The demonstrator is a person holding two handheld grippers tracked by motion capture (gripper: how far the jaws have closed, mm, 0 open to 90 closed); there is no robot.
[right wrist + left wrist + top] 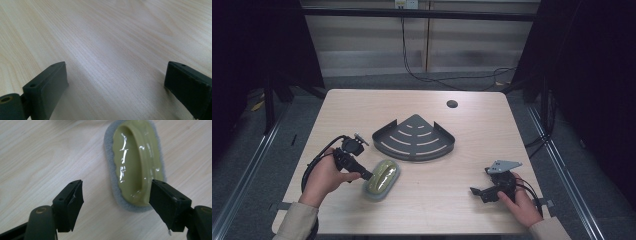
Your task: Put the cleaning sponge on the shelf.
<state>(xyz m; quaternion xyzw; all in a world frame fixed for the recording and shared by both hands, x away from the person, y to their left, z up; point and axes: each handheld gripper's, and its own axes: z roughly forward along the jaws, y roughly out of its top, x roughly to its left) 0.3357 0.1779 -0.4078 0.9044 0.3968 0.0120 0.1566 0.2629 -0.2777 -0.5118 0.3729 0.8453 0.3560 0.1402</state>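
Now | left gripper (116, 202) apart, empty | scrub pad (136, 162) on table just ahead, untouched

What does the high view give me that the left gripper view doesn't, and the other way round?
High view alone: the dark corner rack behind the scrubber, the table's round hole, and the right gripper resting near the front edge. Left gripper view alone: close detail, with the open jaws apart from the scrubber, its grey pad edging the glossy green handle. Shared: the scrubber, the left gripper and the wooden table.
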